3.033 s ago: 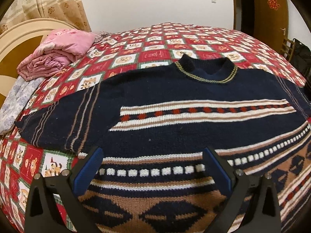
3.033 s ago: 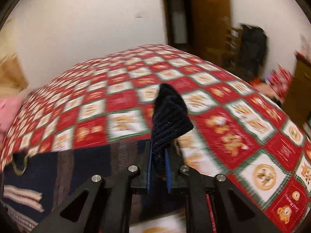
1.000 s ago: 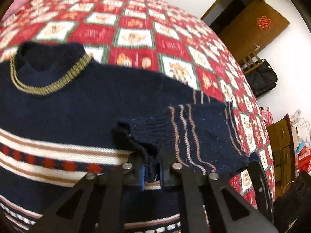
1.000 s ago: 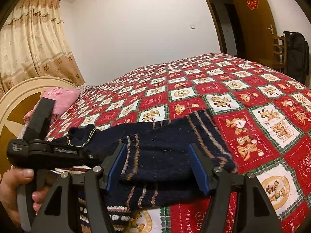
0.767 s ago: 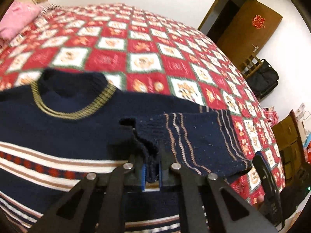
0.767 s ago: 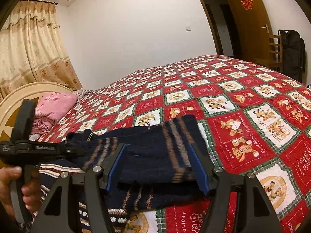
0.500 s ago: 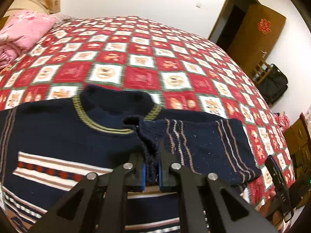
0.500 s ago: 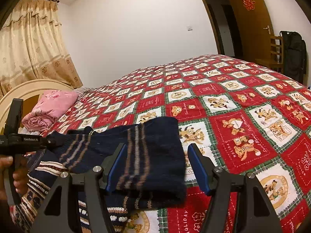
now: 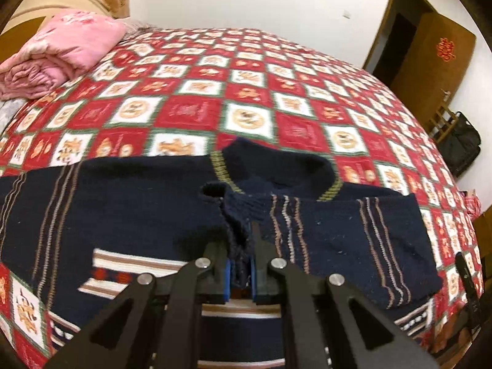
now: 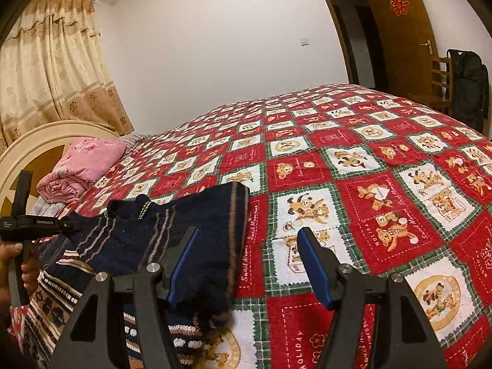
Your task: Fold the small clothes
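L gripper (image 9: 239, 272): jaws narrow, blue pads clamped on the ribbed cuff (image 9: 236, 215) of the dark navy knitted sweater (image 9: 138, 203) w/ tan, white and red stripe bands. The sleeve (image 9: 353, 240), navy w/ thin tan stripes, is folded across the sweater's chest, the cuff held just near of the collar (image 9: 276, 169) w/ its olive-yellow trim. In the R wrist view the same gripper (image 10: 66, 224) shows at far left, held by a person's hand (image 10: 21, 264).

R gripper (image 10: 246, 264): jaws wide, nothing between the blue pads; it hangs over the sweater's right edge and the bedspread.

Sweater lies flat, front up, on the near-left part of the red, white and green checked bedspread w/ bear pictures (image 10: 369, 169).

Further out: folded pink quilt (image 9: 58, 58) at the far left by the cream headboard (image 10: 37, 141), beige curtain (image 10: 52, 70) behind it, brown wooden door (image 10: 399, 30) and black bag (image 10: 467, 86) at the far right.
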Demonstrator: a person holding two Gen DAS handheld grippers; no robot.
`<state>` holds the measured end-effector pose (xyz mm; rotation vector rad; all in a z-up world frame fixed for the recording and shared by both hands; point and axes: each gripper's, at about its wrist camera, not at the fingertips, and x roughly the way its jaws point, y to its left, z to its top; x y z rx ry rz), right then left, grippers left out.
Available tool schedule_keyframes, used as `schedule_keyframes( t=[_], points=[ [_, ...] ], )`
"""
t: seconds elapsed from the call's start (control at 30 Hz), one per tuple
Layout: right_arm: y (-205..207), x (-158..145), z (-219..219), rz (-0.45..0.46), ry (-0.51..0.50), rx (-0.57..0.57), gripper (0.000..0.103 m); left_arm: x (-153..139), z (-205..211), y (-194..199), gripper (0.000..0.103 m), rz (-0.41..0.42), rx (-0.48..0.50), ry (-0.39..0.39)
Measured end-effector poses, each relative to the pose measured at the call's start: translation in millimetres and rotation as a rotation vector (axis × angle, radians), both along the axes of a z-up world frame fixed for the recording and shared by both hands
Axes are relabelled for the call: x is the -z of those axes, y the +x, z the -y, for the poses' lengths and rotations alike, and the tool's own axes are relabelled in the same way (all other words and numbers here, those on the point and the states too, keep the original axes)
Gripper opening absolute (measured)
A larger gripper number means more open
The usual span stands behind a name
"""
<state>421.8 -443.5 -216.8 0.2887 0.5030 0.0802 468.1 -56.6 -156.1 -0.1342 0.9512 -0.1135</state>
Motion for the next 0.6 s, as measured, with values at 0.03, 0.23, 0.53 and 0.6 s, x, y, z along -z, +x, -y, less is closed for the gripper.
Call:
schedule_keyframes(
  t=[0.03, 0.23, 0.53, 0.6],
  points=[
    [1, 0, -1, -0.003, -0.003, -0.006, 0.066, 3, -5, 0, 0.009, -0.004, -0.005, 0.005],
    [0, 1, -14, -0.004, 0.006, -0.098, 0.066, 16, -21, 3, 0.009, -0.019, -0.037, 0.014],
    [2, 10, -68, -0.072, -0.051, -0.385, 0.066, 26, -34, 12, 0.009, -0.029, -0.068, 0.032],
    [5, 16, -73, -0.116, -0.064, -0.394, 0.066, 30, -36, 13, 0.010, -0.038, -0.069, 0.035]
  ],
)
